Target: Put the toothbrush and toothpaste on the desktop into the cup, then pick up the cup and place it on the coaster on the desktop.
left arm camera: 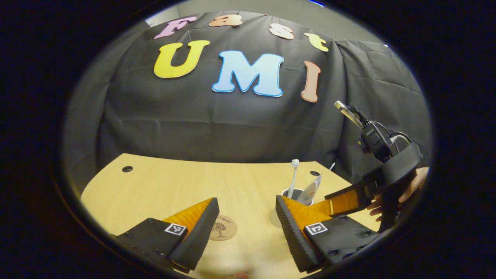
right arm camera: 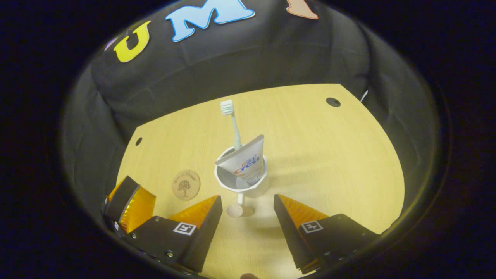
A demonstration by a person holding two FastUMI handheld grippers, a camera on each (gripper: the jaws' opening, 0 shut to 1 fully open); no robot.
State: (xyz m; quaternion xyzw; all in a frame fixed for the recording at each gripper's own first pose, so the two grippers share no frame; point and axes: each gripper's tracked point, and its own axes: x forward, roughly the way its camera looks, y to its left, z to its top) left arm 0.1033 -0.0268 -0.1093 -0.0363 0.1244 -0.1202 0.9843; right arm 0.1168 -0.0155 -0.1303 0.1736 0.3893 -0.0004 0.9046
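Now we hold both tongs, left [left arm camera: 244,228] and right [right arm camera: 248,224], released; the cup [right arm camera: 242,178] just ahead of the right looks top-heavy with brush [right arm camera: 232,124] and tube [right arm camera: 246,161], so grip its wall low

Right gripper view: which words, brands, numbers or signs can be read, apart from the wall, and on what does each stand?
Toothpaste tube: a printed brand label, which is not read off here.
Coaster: a tree picture with script above it, too small to read.
Right gripper: square tags with black-and-white patterns, no words.
Numbers: none.
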